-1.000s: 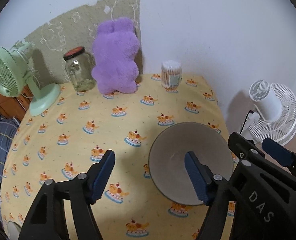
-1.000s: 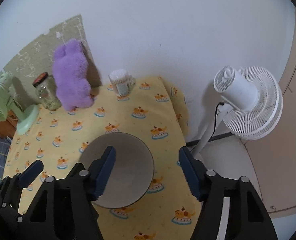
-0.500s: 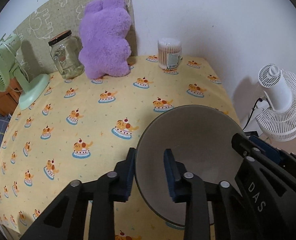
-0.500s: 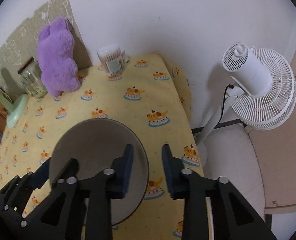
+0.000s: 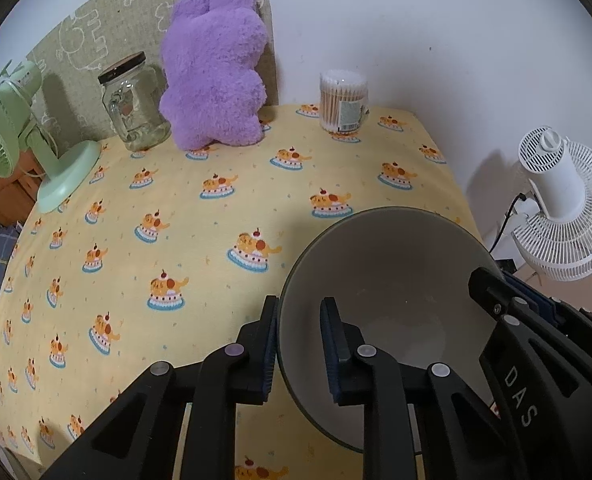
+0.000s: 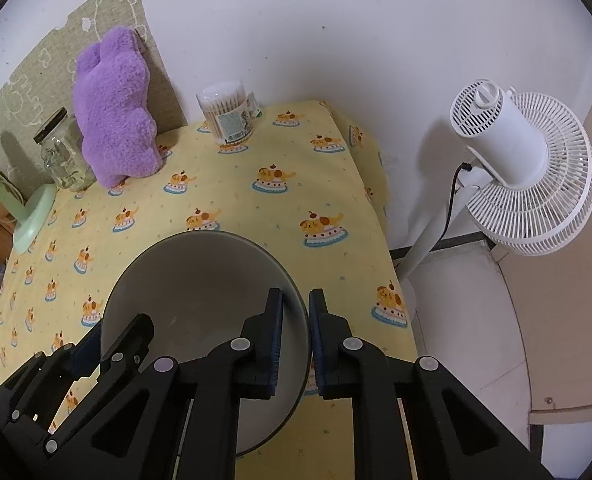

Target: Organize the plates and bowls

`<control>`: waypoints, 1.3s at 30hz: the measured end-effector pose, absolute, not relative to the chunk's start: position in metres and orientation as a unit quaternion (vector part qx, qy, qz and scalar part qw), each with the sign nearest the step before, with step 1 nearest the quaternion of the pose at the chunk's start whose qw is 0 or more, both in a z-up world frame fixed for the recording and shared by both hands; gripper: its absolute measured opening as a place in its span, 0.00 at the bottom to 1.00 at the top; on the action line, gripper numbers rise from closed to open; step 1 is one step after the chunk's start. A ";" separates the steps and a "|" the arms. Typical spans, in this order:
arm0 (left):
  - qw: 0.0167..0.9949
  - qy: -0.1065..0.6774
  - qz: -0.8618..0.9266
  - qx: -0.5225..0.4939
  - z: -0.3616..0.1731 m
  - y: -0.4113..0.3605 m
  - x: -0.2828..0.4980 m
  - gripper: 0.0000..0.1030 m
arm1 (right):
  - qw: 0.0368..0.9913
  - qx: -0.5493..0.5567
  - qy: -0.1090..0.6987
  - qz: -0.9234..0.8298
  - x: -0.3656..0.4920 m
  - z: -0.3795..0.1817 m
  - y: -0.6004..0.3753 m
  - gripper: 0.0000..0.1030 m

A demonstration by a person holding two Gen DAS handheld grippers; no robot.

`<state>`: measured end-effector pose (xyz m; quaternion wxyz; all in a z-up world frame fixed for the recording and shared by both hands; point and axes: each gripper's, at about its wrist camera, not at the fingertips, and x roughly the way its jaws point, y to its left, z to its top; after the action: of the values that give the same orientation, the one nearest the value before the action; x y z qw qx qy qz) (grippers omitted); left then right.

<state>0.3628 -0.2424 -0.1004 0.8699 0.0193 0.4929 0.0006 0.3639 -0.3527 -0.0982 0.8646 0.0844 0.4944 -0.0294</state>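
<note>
Table (image 5: 255, 152), yellow cake-print cloth. Grey bowl (image 5: 392, 280) — round, no long axis, mouth upward — at the table's near right corner. Left gripper (image 5: 298, 344) has just clamped the bowl's left rim, one pad outside, one inside. Right gripper (image 6: 296, 340) likewise has just closed on the right rim. Along the far edge — purple plush (image 5: 215, 76), glass jar (image 5: 135, 108), cotton-swab tub (image 5: 344, 100).

The yellow tablecloth (image 5: 223, 264) is open in its middle and left part. At the far wall stand the green fan (image 5: 11, 140), glass jar (image 5: 133, 108), purple plush (image 5: 213, 76) and swab box (image 5: 344, 100), and the grey bowl (image 5: 388, 272) fills the near right corner
</note>
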 end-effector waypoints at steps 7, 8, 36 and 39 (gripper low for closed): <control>0.867 0.497 -0.001 0.016 -0.093 -0.237 0.347 0.18 | 0.861 0.083 0.501 -0.032 0.348 -0.090 -0.347 0.16; 0.867 0.497 -0.001 0.015 -0.092 -0.236 0.345 0.18 | 0.861 0.082 0.501 -0.033 0.346 -0.088 -0.346 0.16; 0.882 0.471 -0.007 0.005 -0.032 -0.168 0.251 0.18 | 0.874 0.080 0.478 -0.036 0.247 -0.020 -0.280 0.16; 0.884 0.468 -0.011 0.004 -0.023 -0.157 0.243 0.18 | 0.877 0.077 0.473 -0.039 0.239 -0.010 -0.268 0.16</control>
<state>0.2425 -0.1566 -0.0235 0.8839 0.0038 0.4676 -0.0109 0.2389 -0.2683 -0.0100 0.8768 0.0766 0.4731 -0.0385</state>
